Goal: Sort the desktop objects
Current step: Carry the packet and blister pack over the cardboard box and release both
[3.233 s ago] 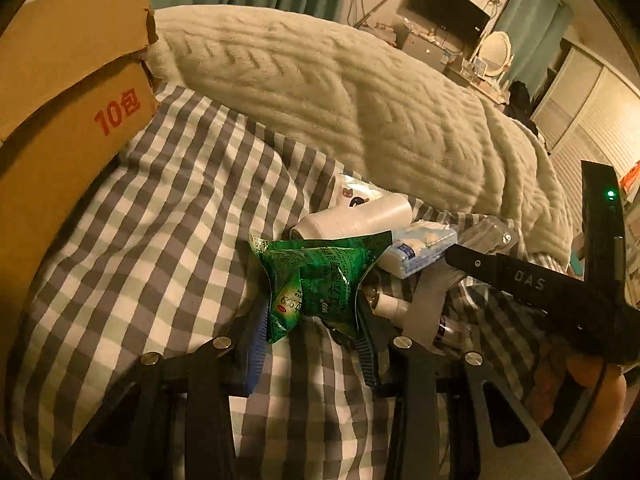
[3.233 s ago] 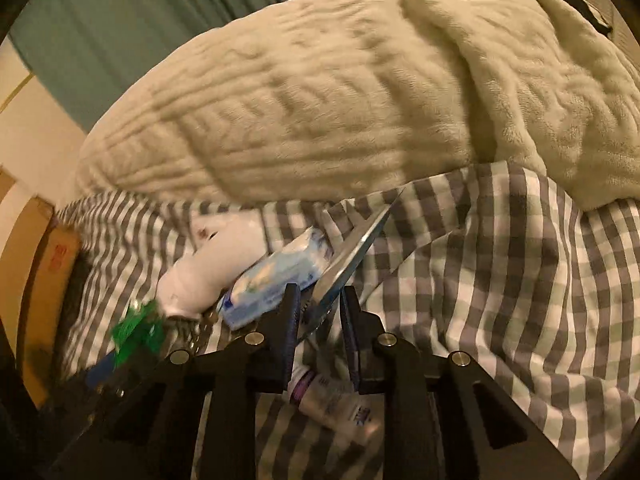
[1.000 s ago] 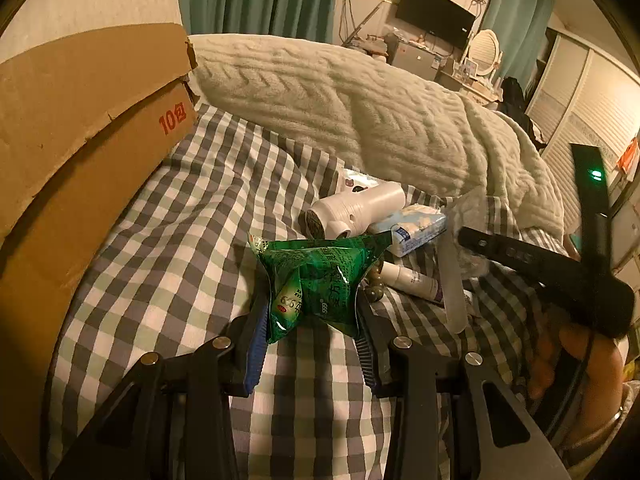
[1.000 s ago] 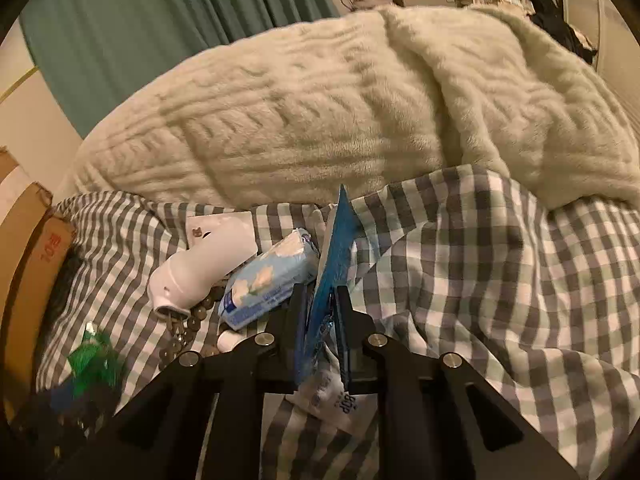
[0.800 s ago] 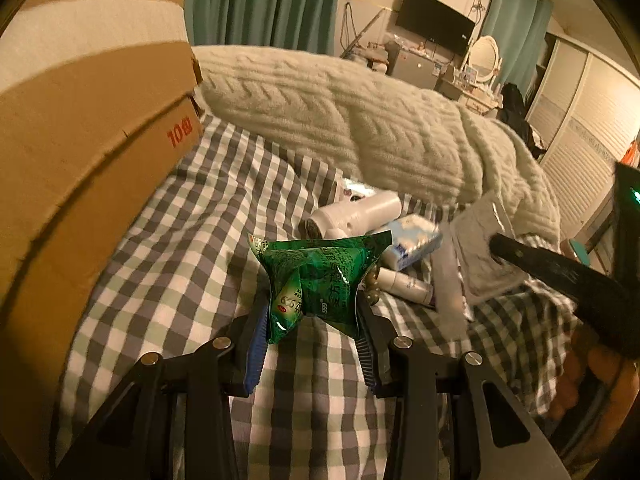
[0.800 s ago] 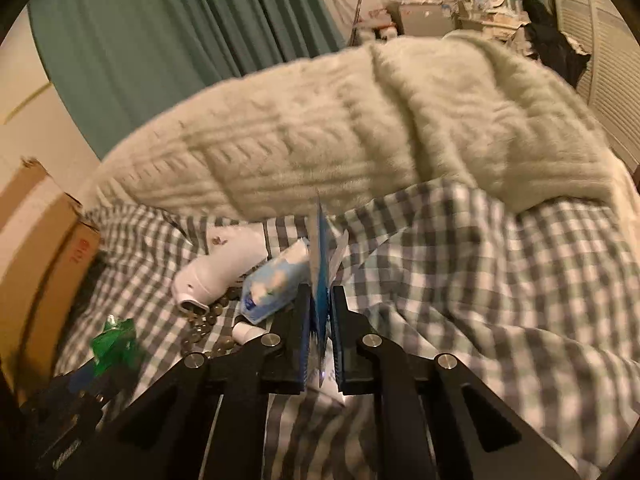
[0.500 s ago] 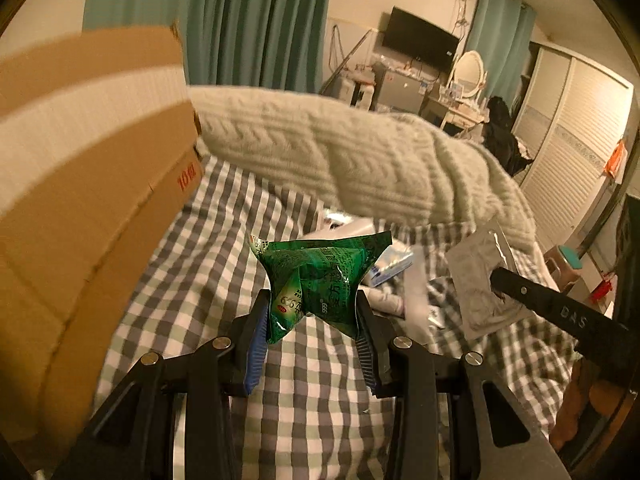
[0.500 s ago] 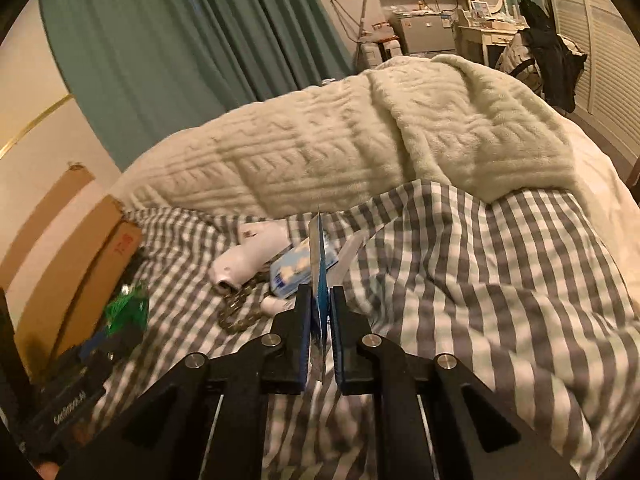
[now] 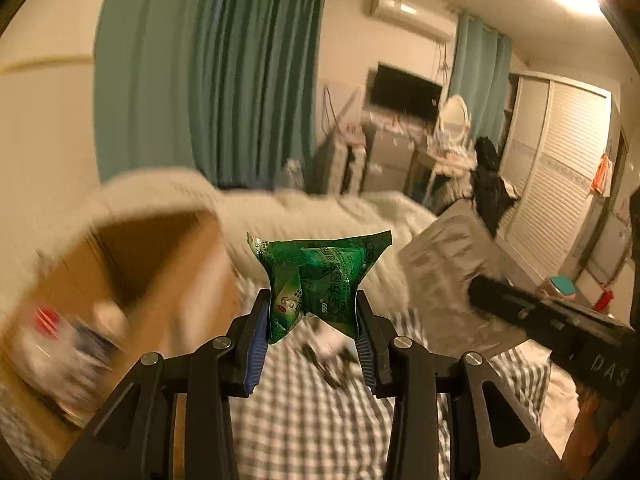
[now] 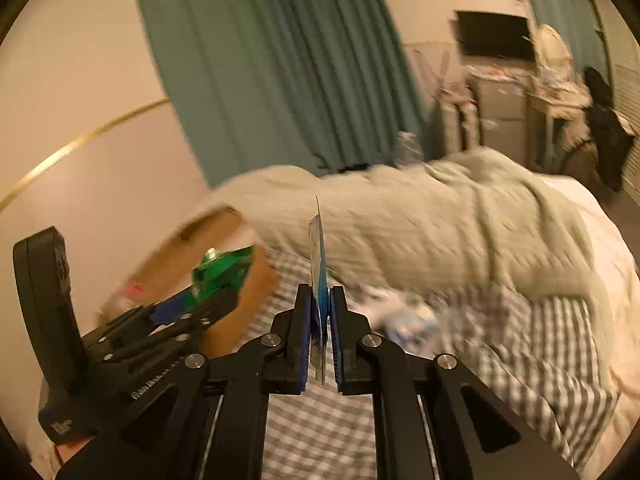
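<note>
Both grippers have risen clear of the bed since the earlier frames, and the cardboard box (image 9: 132,276), once looming beside the left hand, now shows its open top below and to the left. Between the blue pads of the left gripper (image 9: 312,320) sits the green sachet (image 9: 316,276), crumpled, pinched at its lower part with its wide top edge flaring above the fingertips. The box opening lies forward and left of it, so the left hand looks nearer to the drop; some blurred items already lie inside. In the right gripper (image 10: 320,312) a thin flat packet (image 10: 320,276) is clamped edge-on, its long axis standing upright between nearly closed jaws; from the left view it shows as a silvery sheet (image 9: 444,264) beside the sachet. The box lies left of this packet, past the left gripper (image 10: 200,304), which stands in the way. Leftover clutter (image 10: 408,320) remains on the checked sheet (image 10: 540,344), below the cream blanket (image 10: 440,216).
</note>
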